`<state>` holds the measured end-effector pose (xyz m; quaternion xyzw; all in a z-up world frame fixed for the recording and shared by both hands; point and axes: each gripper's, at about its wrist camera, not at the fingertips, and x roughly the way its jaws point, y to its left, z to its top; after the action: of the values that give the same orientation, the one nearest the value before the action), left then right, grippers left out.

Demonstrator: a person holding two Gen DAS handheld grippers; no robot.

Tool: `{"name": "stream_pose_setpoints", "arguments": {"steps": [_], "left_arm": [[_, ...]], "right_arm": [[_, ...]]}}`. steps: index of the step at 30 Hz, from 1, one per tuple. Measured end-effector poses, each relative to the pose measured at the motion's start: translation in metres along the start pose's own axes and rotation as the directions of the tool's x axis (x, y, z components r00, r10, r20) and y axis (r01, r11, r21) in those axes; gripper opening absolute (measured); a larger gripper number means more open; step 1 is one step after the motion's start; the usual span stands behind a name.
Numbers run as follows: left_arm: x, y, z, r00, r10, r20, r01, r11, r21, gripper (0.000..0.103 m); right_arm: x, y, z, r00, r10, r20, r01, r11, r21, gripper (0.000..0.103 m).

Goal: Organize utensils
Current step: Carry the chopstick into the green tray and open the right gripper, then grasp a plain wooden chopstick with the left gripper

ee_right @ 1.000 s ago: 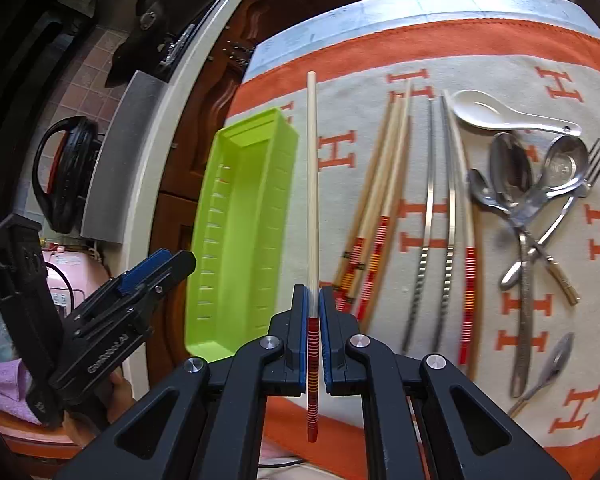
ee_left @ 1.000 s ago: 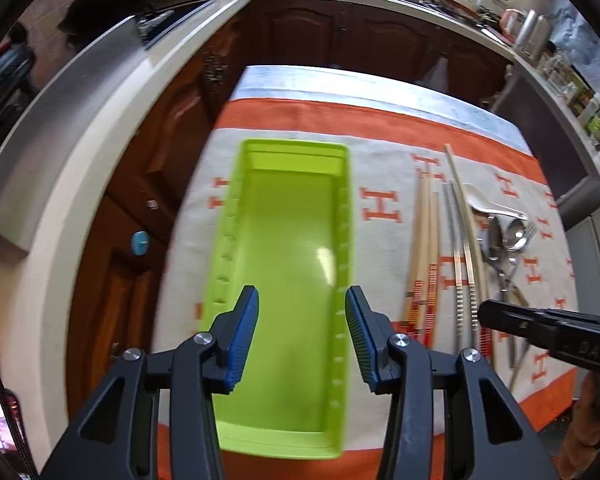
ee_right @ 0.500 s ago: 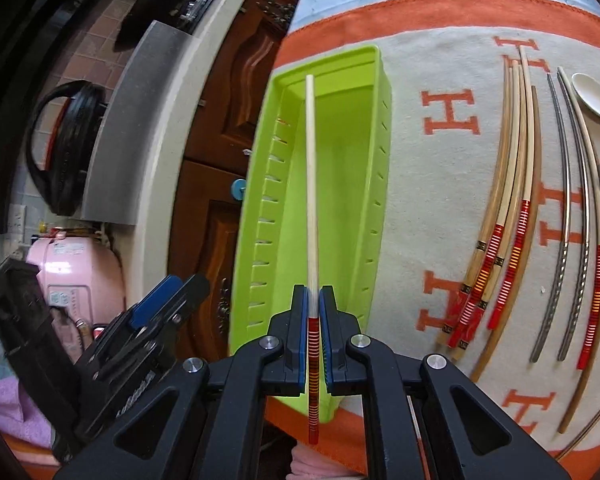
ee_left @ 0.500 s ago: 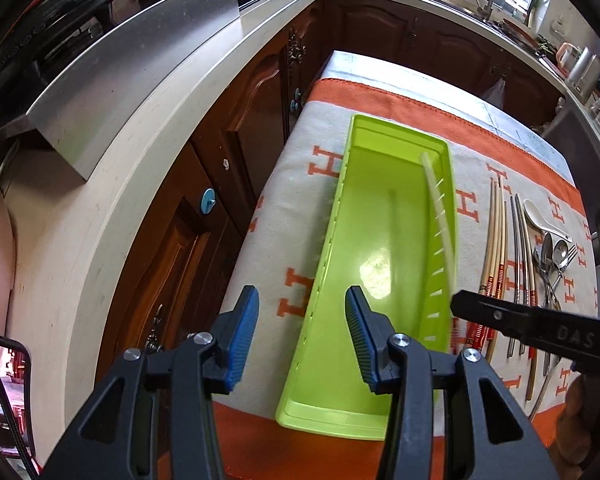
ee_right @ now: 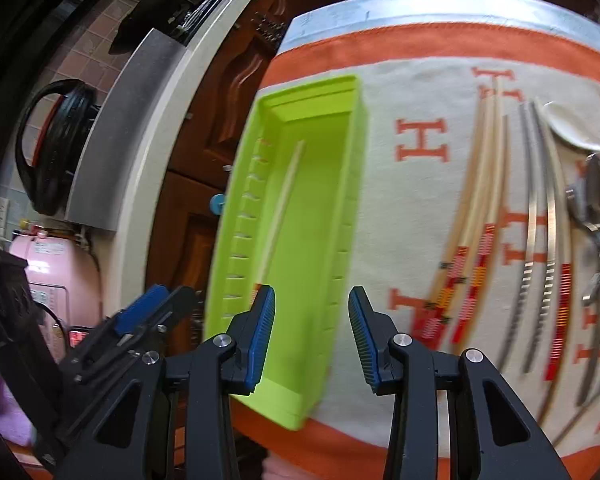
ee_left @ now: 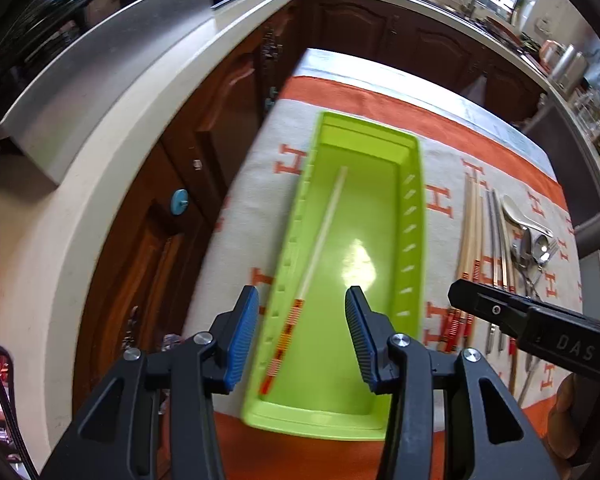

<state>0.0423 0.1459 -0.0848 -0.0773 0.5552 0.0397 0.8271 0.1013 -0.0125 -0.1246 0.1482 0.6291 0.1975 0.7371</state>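
1. Where the cloth (ee_left: 440, 152) nears the table's left edge, the green tray (ee_left: 414, 216) lies lengthwise, one wooden chopstick (ee_left: 324, 224) aslant inside along its left wall.
2. Left gripper (ee_left: 302, 336) hangs half open and empty over the tray's near end.
3. Right gripper (ee_right: 312, 336) jaws are opening, nothing between them.
4. Only the left wrist view shows the white spoon (ee_left: 520, 216) clearly, beside the remaining chopsticks (ee_right: 484, 184).
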Motion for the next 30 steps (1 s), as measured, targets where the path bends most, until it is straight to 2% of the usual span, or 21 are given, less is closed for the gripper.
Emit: {"name": "stream_pose_setpoints", "arguments": {"steps": [4,6,9,12,15,20,25,27,30], "left_arm": [[0.008,-0.040,0.008,0.997,-0.068,-0.024,0.069,0.993,0.091,0.043],[0.014,-0.060,0.012,0.995,-0.088,-0.041,0.093,0.987,0.132,0.037],[0.027,-0.092,0.021,0.986,-0.141,-0.084,0.155,0.970,0.185,0.029],[0.042,-0.117,0.032,0.980,-0.158,-0.123,0.183,0.958,0.220,0.020],[0.058,-0.138,0.041,0.972,-0.176,-0.158,0.212,0.946,0.246,0.016],[0.094,-0.166,0.052,0.960,-0.150,-0.236,0.218,0.931,0.293,0.012],[0.129,-0.176,0.057,0.937,-0.132,-0.323,0.234,0.925,0.300,0.010],[0.138,-0.178,0.058,0.927,-0.138,-0.348,0.248,0.924,0.293,0.010],[0.143,-0.180,0.061,0.926,-0.138,-0.352,0.250,0.922,0.297,0.009]], "right_arm": [[-0.014,-0.026,0.001,0.996,-0.080,0.033,0.079,0.997,0.013,0.039],[-0.021,-0.043,0.002,0.994,-0.101,0.047,0.099,0.994,0.034,0.038],[-0.029,-0.069,0.006,0.993,-0.103,0.052,0.099,0.992,0.076,0.034],[-0.035,-0.095,0.010,0.993,-0.104,0.054,0.097,0.988,0.124,0.031],[-0.041,-0.114,0.011,0.992,-0.104,0.071,0.092,0.982,0.162,0.029],[-0.050,-0.143,0.011,0.993,-0.090,0.080,0.071,0.974,0.216,0.029],[-0.048,-0.156,0.009,0.993,-0.090,0.071,0.071,0.970,0.234,0.029],[-0.047,-0.159,0.008,0.994,-0.086,0.067,0.068,0.969,0.238,0.029],[-0.046,-0.163,0.007,0.995,-0.081,0.062,0.064,0.968,0.243,0.029]]}}
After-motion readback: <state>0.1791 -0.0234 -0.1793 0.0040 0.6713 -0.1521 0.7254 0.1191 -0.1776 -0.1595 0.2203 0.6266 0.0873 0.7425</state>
